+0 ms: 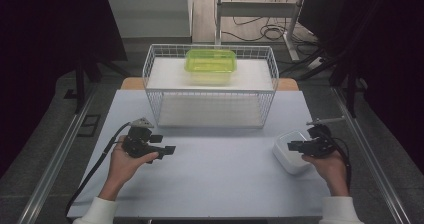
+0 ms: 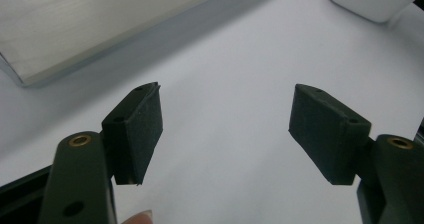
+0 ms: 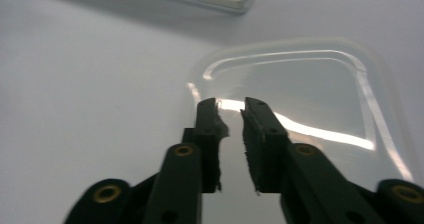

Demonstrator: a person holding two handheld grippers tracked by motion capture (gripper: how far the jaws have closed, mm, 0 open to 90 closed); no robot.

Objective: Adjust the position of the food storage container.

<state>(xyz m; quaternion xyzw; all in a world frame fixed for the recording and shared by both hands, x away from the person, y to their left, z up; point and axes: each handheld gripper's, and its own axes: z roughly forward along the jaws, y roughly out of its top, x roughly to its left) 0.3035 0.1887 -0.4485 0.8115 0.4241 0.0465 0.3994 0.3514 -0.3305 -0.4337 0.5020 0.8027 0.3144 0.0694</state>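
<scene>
- Clearance: broad bare stretch of pale surface (image 1: 220, 164) lies between the two hands, in front of the white wire basket (image 1: 210, 86); left tool (image 1: 169, 150) hovers over this open area, well apart from every object, jaws spread wide on nothing.
- Right tool (image 1: 294, 145) sits at the near right, over the white lidded container (image 1: 291, 153), close to the surface's right edge.
- Right jaws stand nearly together above the translucent lid (image 3: 310, 99); a narrow gap remains, and contact with the lid cannot be confirmed.
- Green translucent box (image 1: 210, 62) rests on the basket's top.
- Lid: glossy, rounded corners, raised rim.
</scene>
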